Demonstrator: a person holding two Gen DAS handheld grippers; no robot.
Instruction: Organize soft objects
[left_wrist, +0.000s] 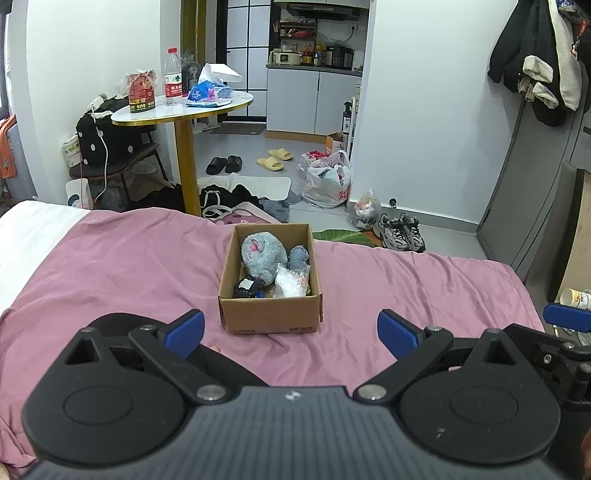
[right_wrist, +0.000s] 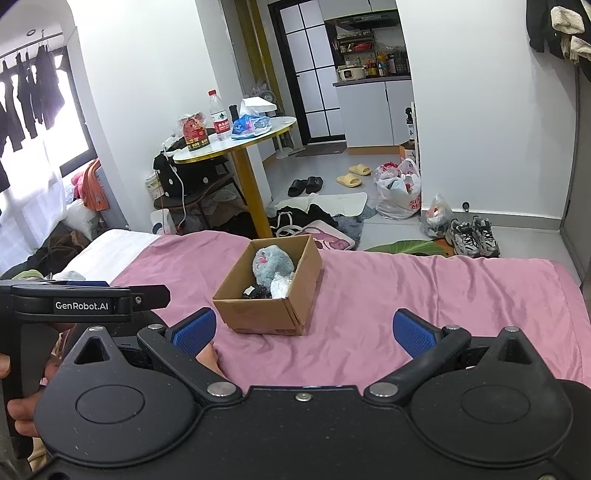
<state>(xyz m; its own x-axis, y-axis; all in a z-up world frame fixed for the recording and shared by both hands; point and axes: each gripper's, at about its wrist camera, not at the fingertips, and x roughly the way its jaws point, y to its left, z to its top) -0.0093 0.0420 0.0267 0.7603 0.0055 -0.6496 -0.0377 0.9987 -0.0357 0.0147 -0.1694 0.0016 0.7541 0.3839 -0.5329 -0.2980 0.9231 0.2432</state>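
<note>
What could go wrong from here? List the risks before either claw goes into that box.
The cardboard box sits on a soft, wrinkled pink blanket, so a tug on the grey plush toy might tip or drag it. The crinkly clear bag lies against the toy and could get snagged with it.

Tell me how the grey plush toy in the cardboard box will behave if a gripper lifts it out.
The grey plush toy looks fluffy and rounded, so it will probably squash under the fingers and weigh little. It fills much of the cardboard box, beside a crinkled plastic bag, so lifting it may drag the bag along. Its fuzzy surface should resist slipping.
</note>
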